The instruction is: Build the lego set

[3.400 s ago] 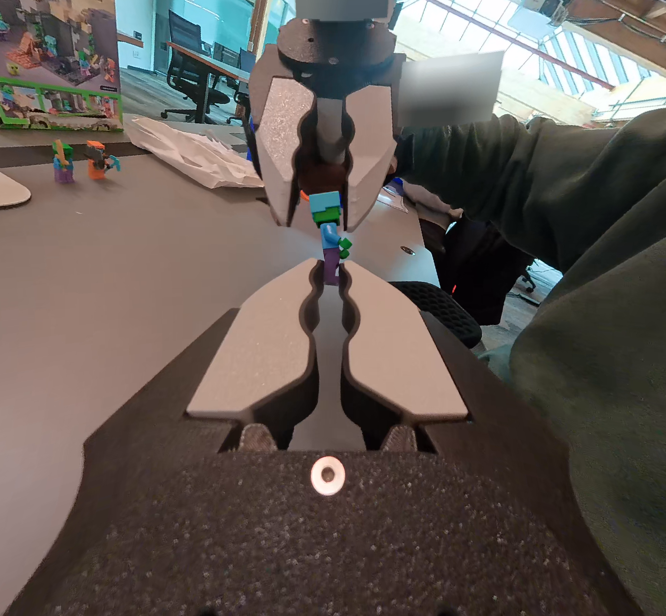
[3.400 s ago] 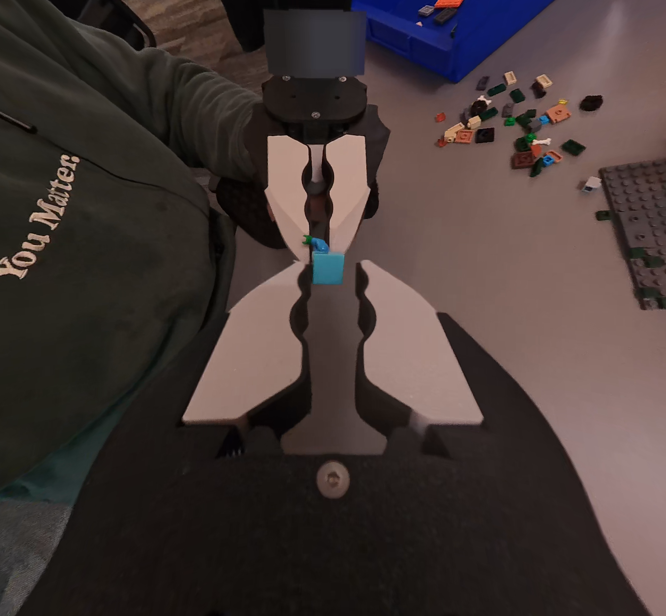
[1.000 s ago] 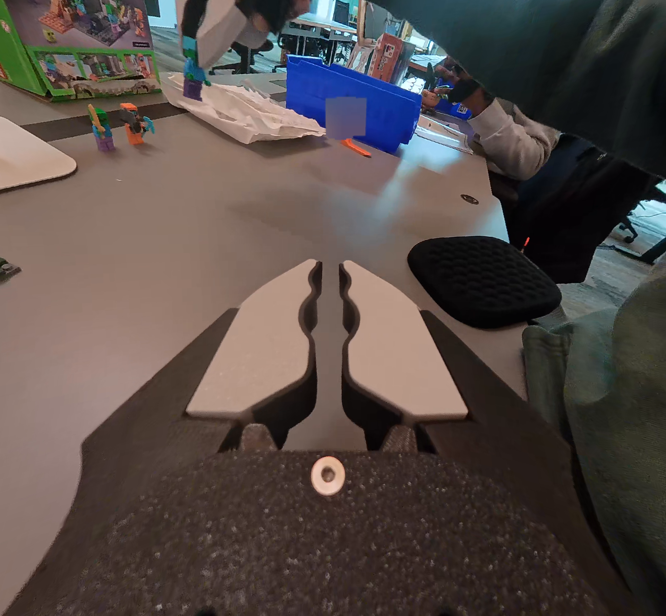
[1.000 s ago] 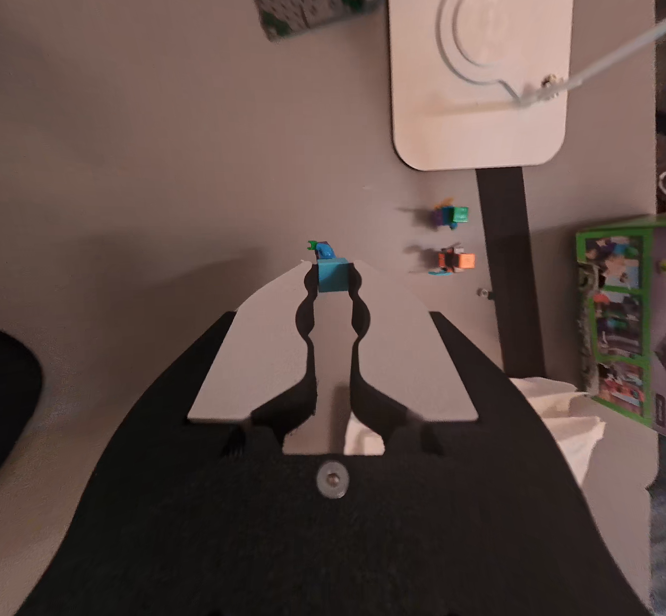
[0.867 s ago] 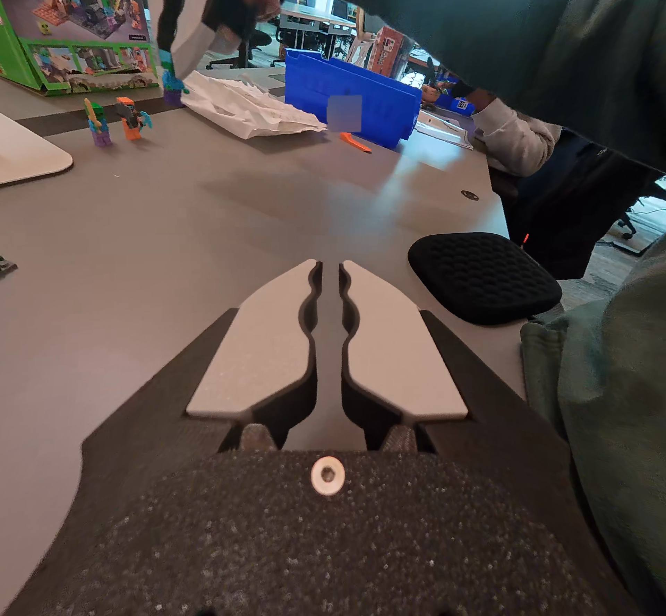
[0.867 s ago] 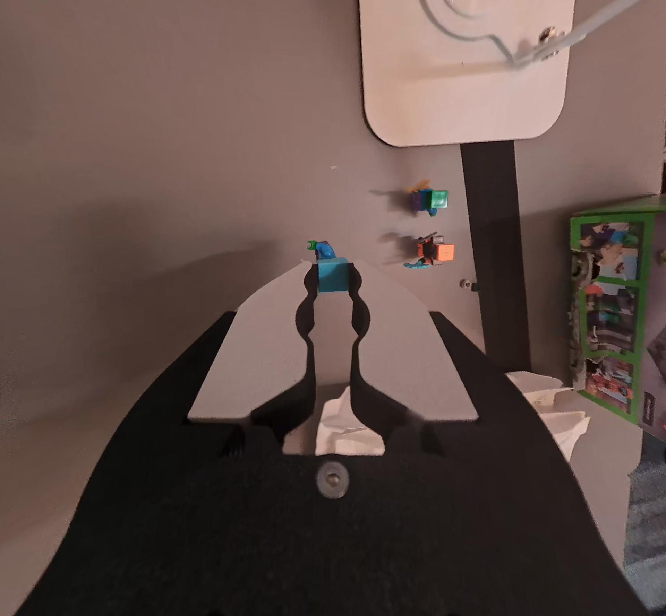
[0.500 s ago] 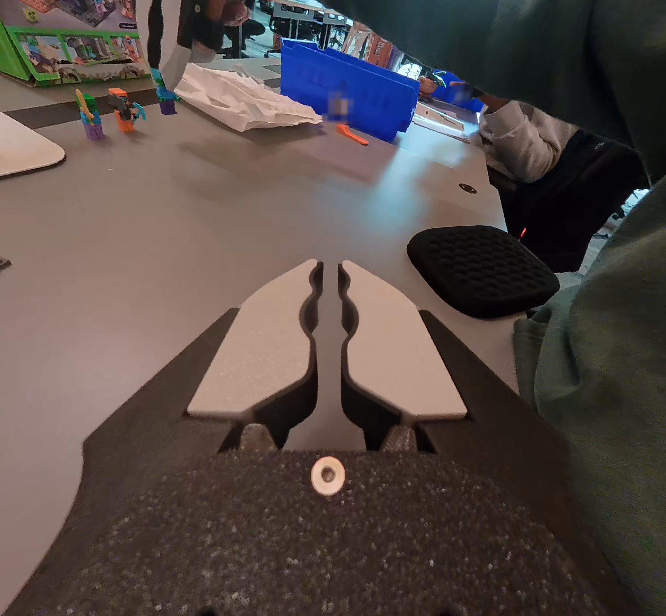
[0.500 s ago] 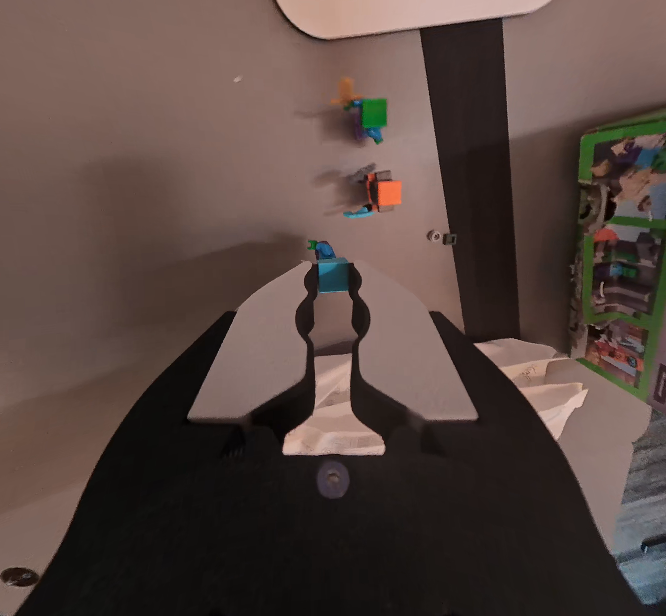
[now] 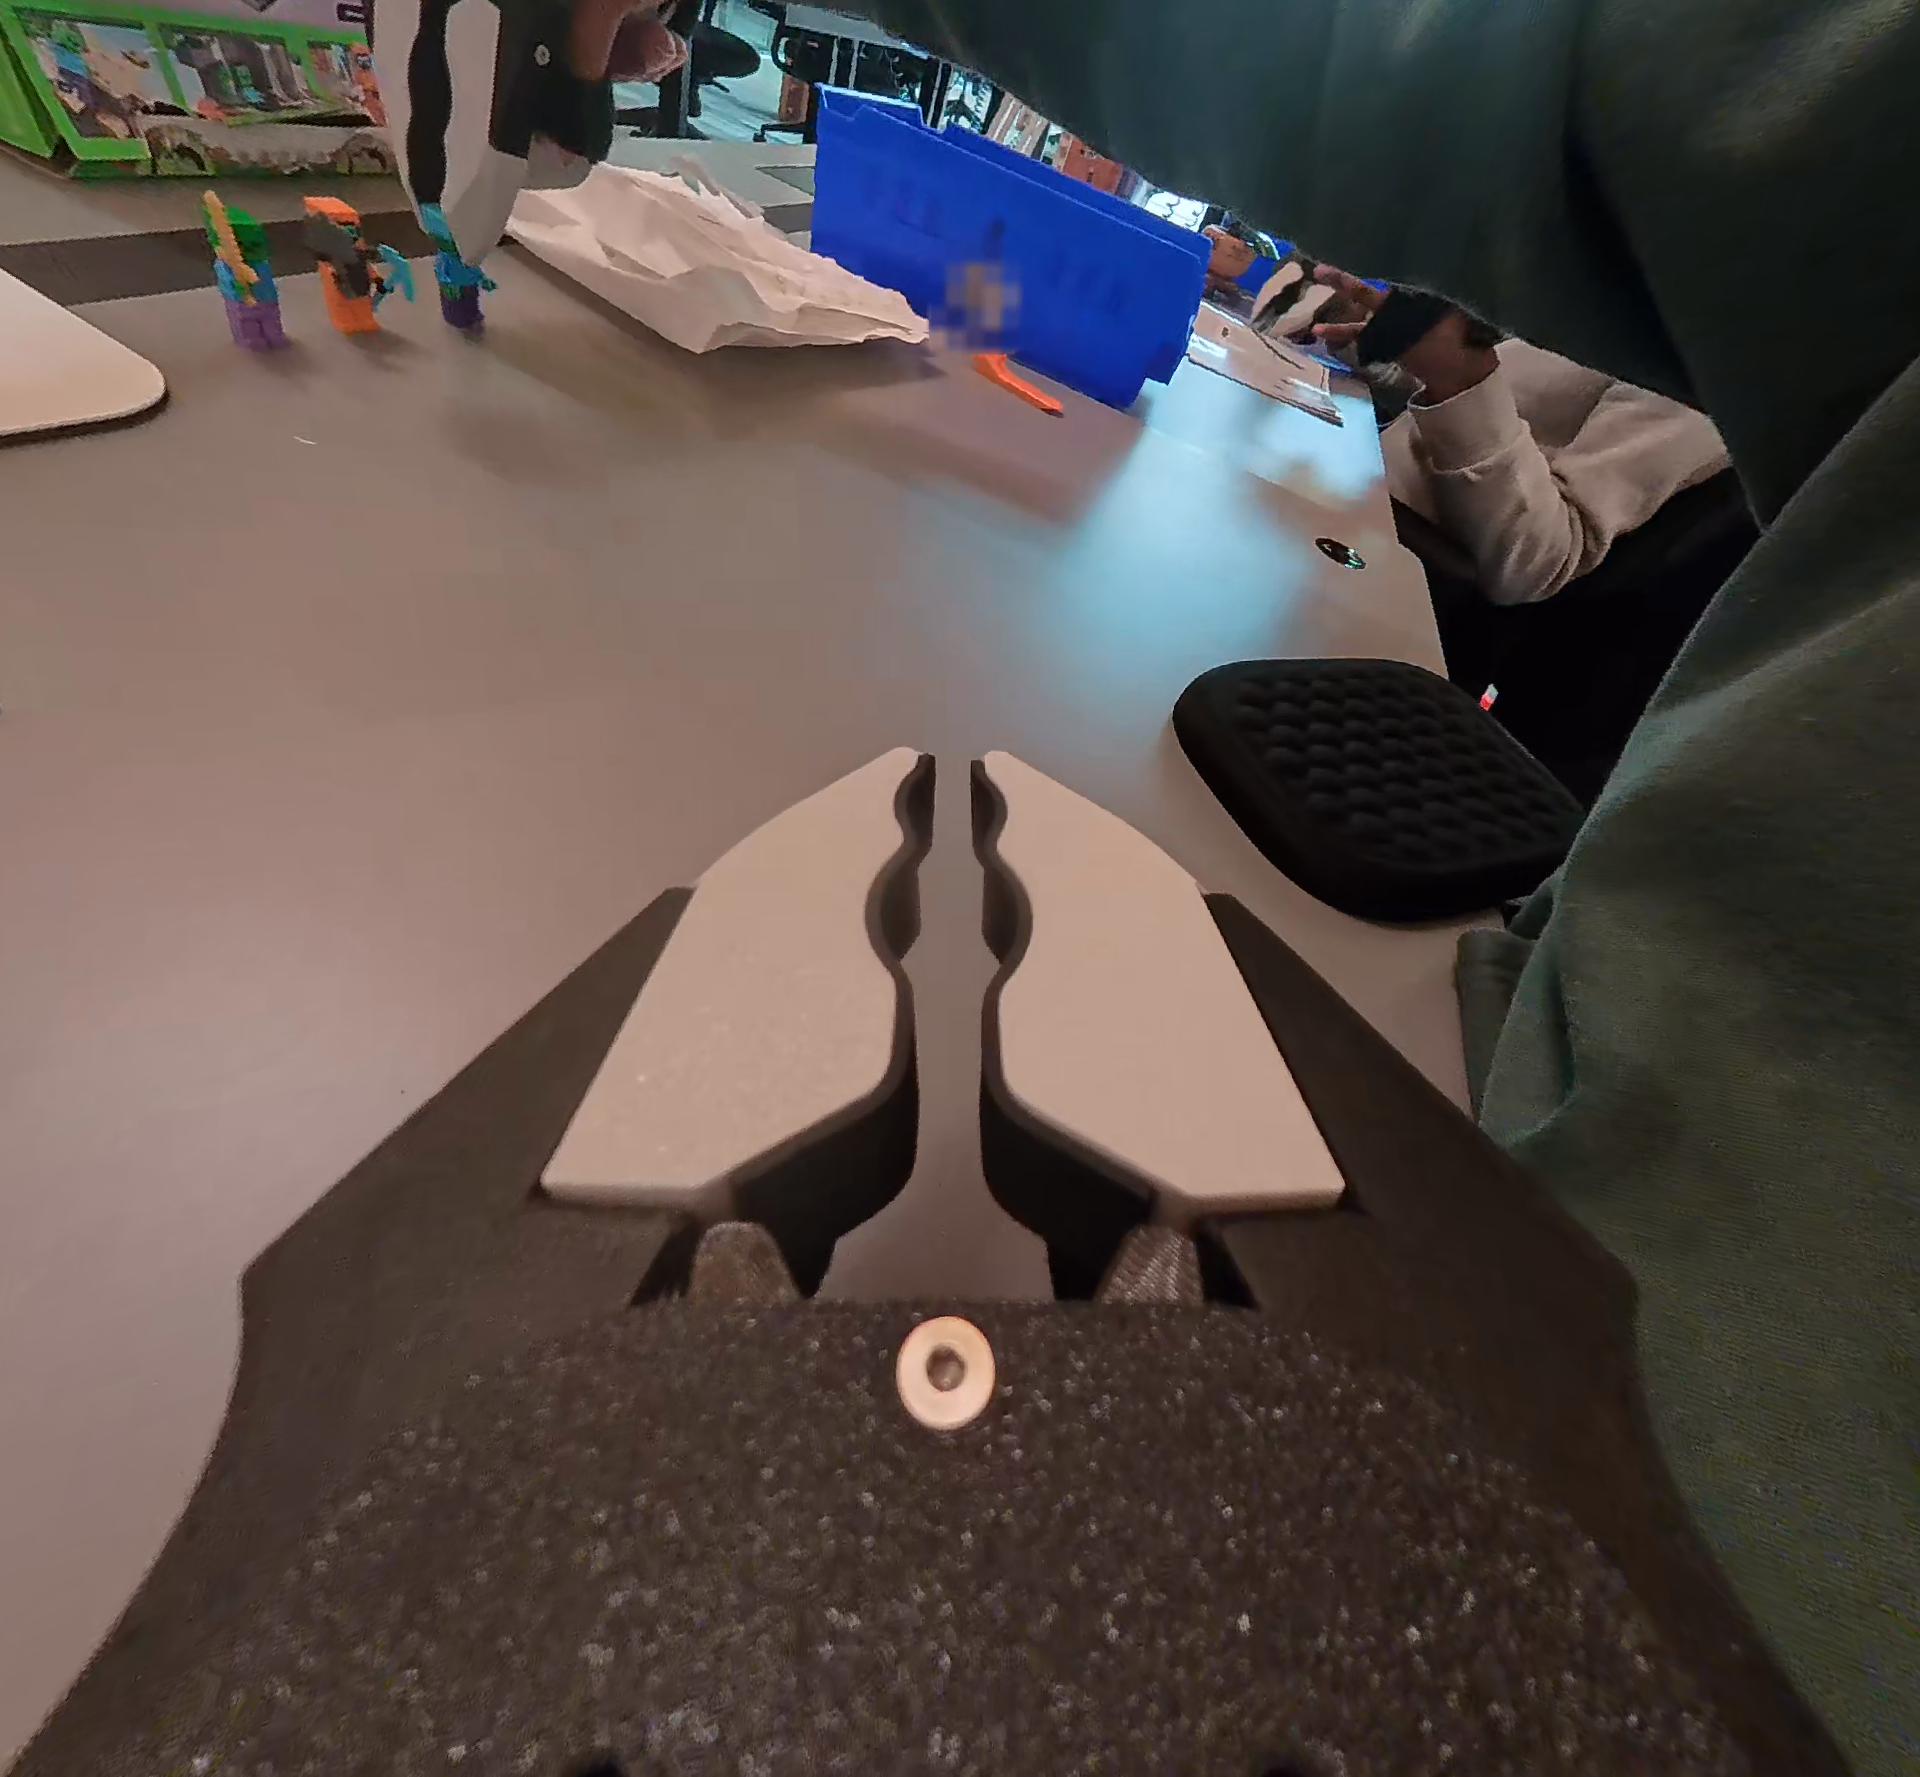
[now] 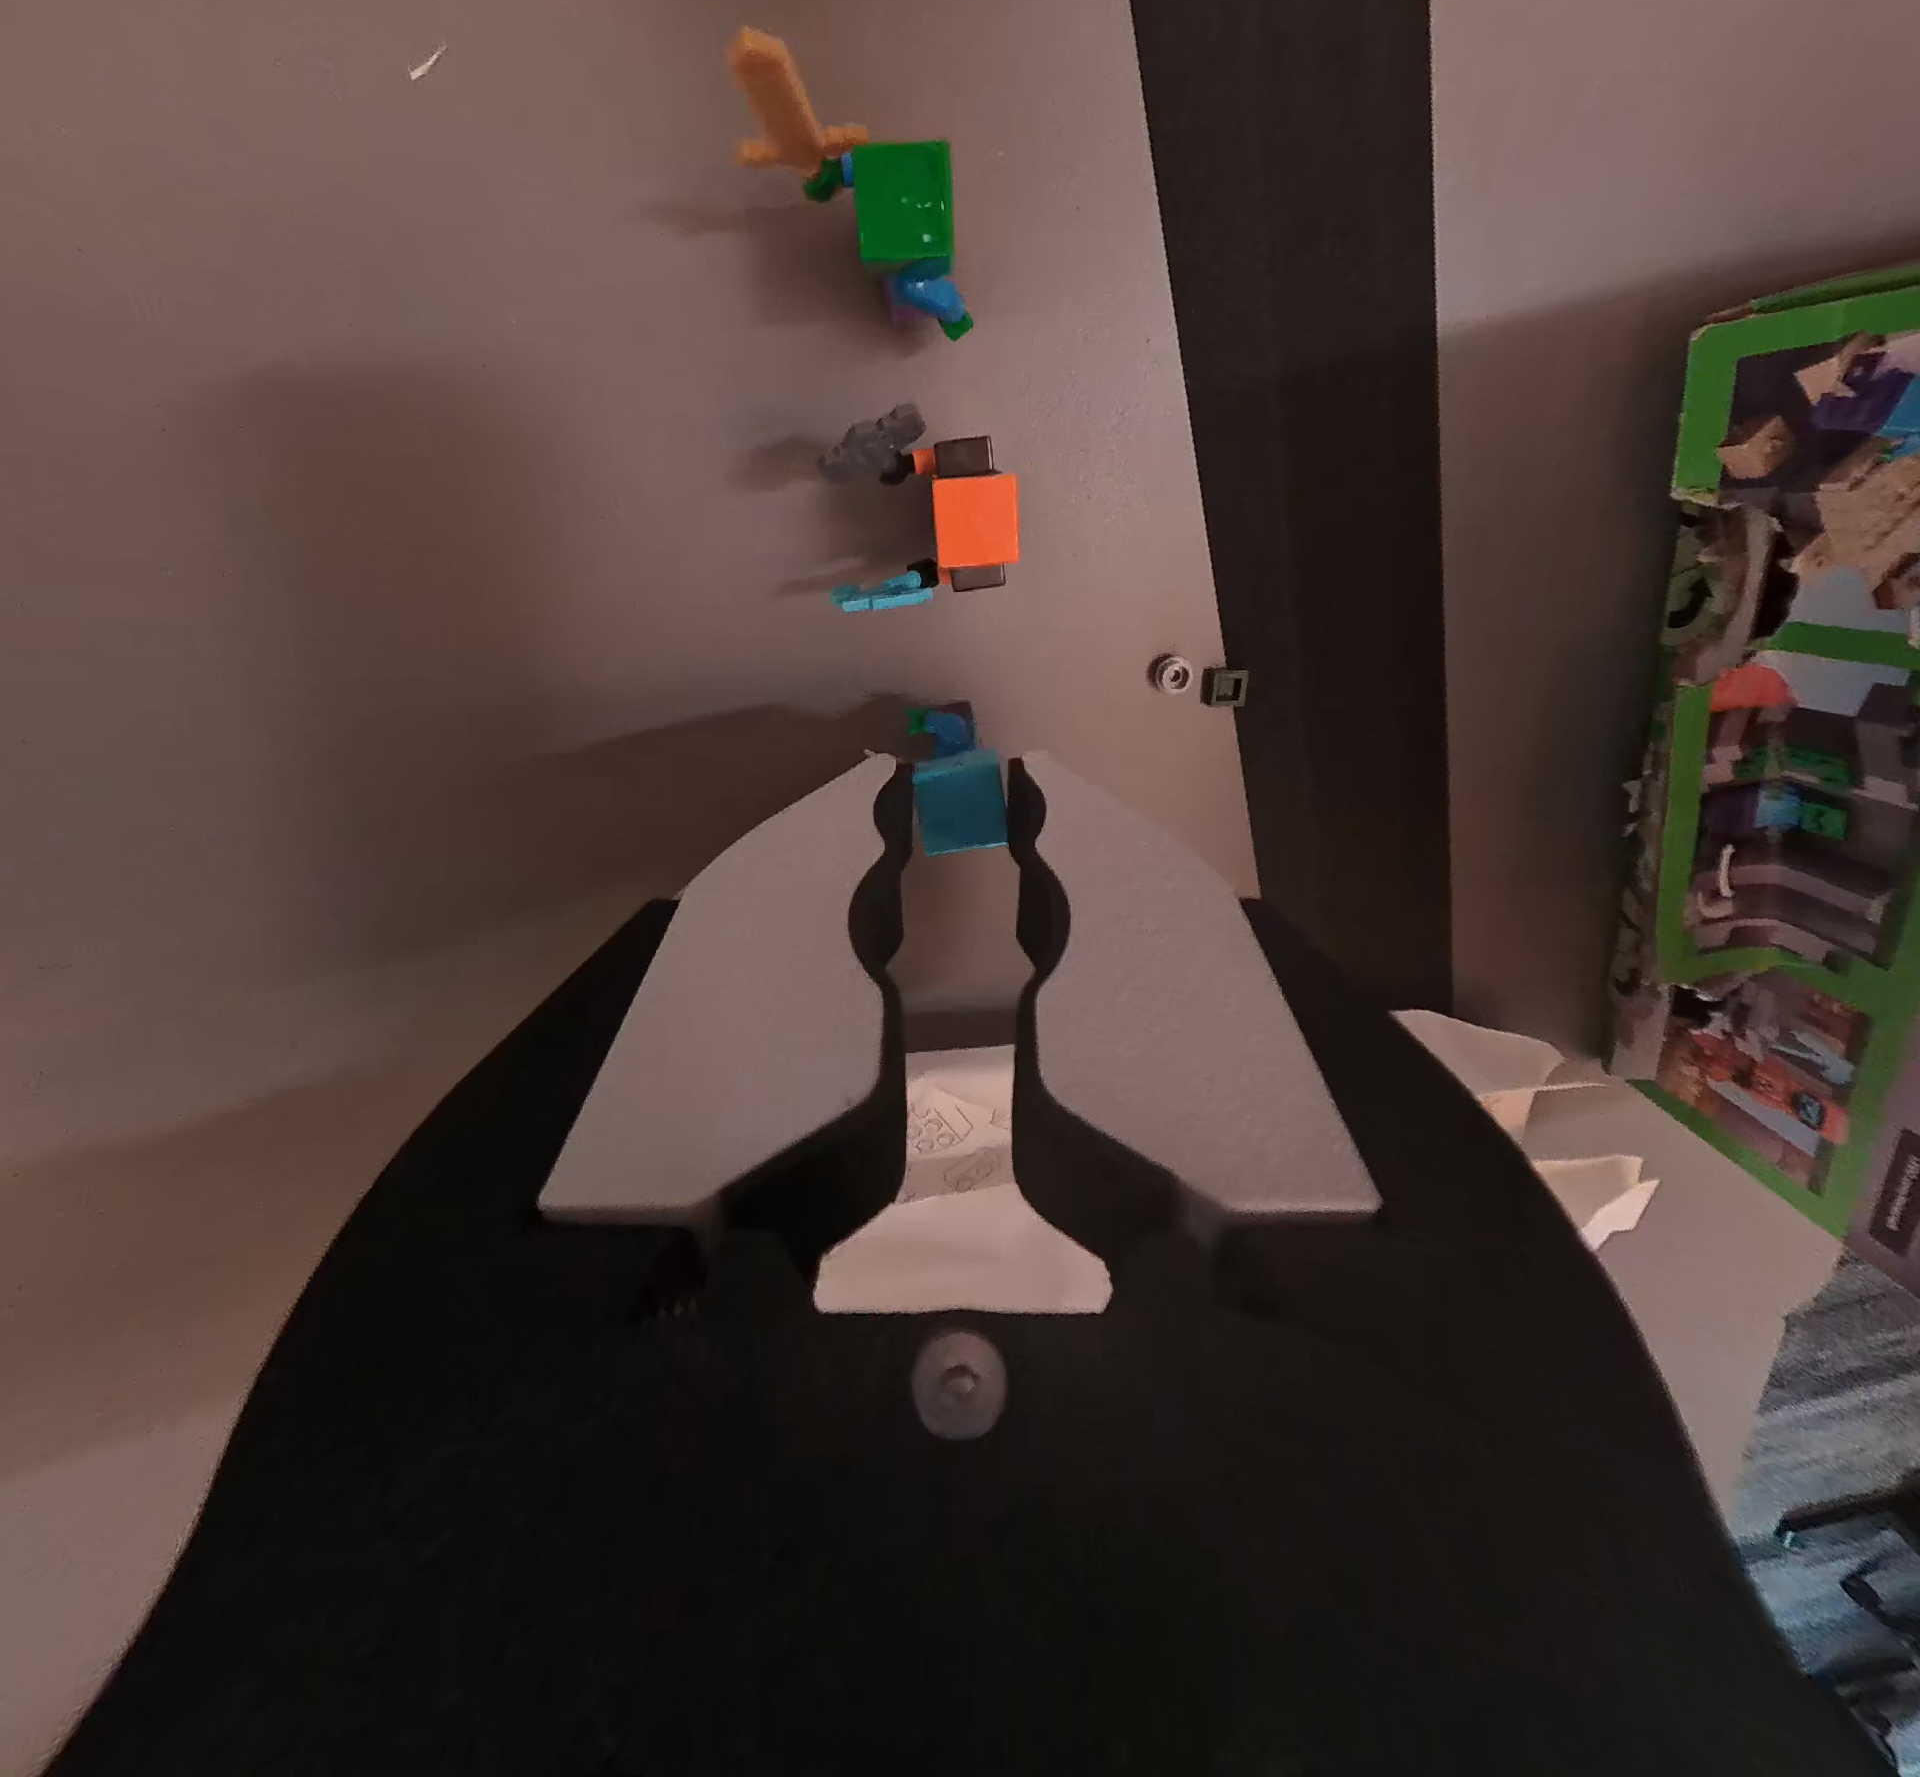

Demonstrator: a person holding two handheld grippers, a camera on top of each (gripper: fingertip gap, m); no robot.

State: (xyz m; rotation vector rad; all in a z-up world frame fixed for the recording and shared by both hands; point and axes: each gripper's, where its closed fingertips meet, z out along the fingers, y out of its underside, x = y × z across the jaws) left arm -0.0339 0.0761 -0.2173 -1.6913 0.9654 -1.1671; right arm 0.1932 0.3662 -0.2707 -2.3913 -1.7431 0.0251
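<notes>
My right gripper [image 10: 954,771] is shut on the teal head of a minifigure [image 10: 958,808]. In the left wrist view the right gripper [image 9: 457,215] points down and that minifigure [image 9: 457,283] has its feet at the grey table [image 9: 623,636]. It stands in a row beside an orange-headed minifigure [image 10: 971,522] and a green-headed one with a tan sword [image 10: 904,205]. These two also show in the left wrist view, orange [image 9: 348,273] and green [image 9: 247,278]. My left gripper [image 9: 951,766] is empty, jaws almost together, low over the table's near part.
The green set box [image 10: 1787,740] stands behind the figures, with crumpled white paper bags [image 9: 707,273] and a blue bin [image 9: 997,273] to the right. Two tiny loose pieces [image 10: 1174,673] lie by a black strip [image 10: 1288,377]. A black pad [image 9: 1371,782] and a white board [image 9: 62,356] are nearby. The gap from one gripper's tips to the other's is roughly 40 cm.
My right gripper has carried the teal-headed minifigure down and toward the two standing figures, bringing it to the table beside the orange one. The left gripper has hardly moved.
</notes>
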